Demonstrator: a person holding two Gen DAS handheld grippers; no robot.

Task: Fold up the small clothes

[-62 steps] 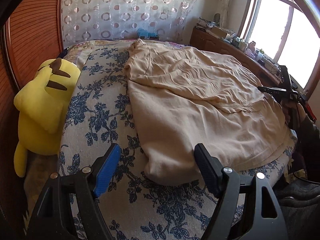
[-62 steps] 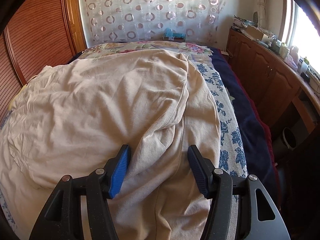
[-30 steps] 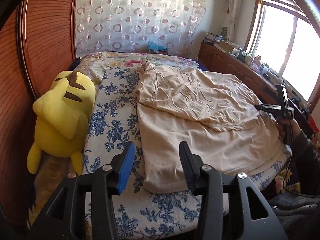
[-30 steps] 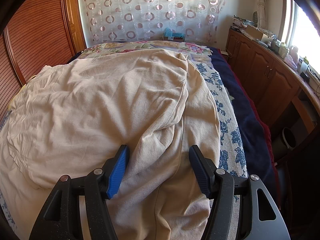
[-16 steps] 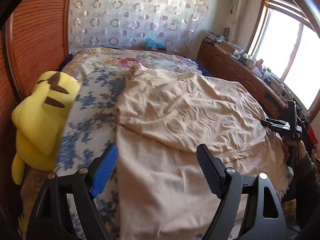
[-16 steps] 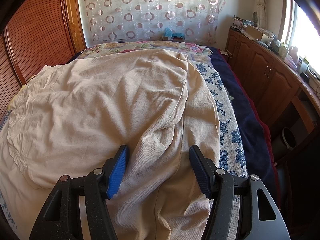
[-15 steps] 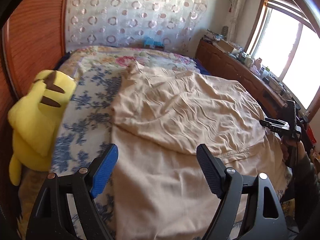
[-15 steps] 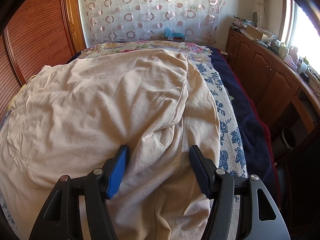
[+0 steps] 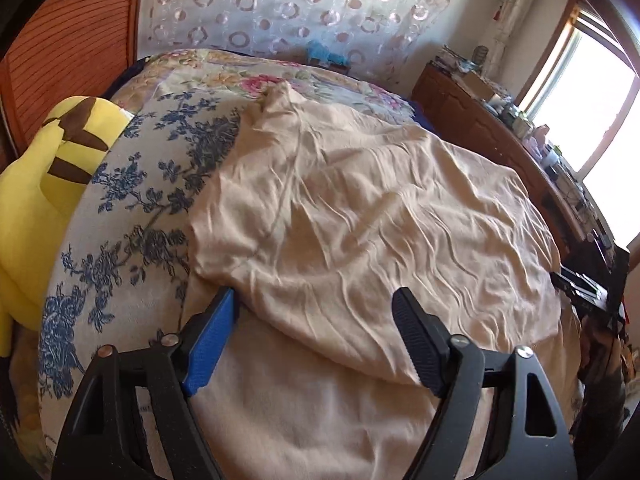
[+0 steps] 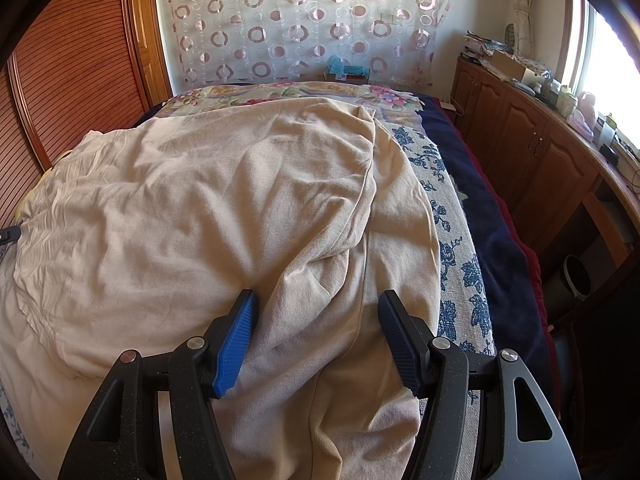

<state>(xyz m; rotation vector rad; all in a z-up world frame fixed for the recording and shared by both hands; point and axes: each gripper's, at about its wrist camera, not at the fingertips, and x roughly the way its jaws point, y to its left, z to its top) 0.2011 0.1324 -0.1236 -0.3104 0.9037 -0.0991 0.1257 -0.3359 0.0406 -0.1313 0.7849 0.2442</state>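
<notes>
A large beige garment lies spread over the bed, its upper layer folded back toward the near edge. In the left wrist view my left gripper hovers low over that folded edge. Its jaws are closing, the fold lies between them, and the blue pad sits at the fold's left corner without pressing it. In the right wrist view the same garment fills the bed. My right gripper straddles a raised ridge of cloth near the garment's right side, jaws apart and not squeezing it.
A yellow plush toy leans at the bed's left edge on the blue-flowered bedspread. A dark blue blanket hangs off the right side. Wooden cabinets and a round bin stand beyond it.
My left gripper swung right from the bedspread beside the plush toy onto the garment, sank toward the folded edge, and its jaws widened. The right gripper and its cloth ridge stayed as they were.
</notes>
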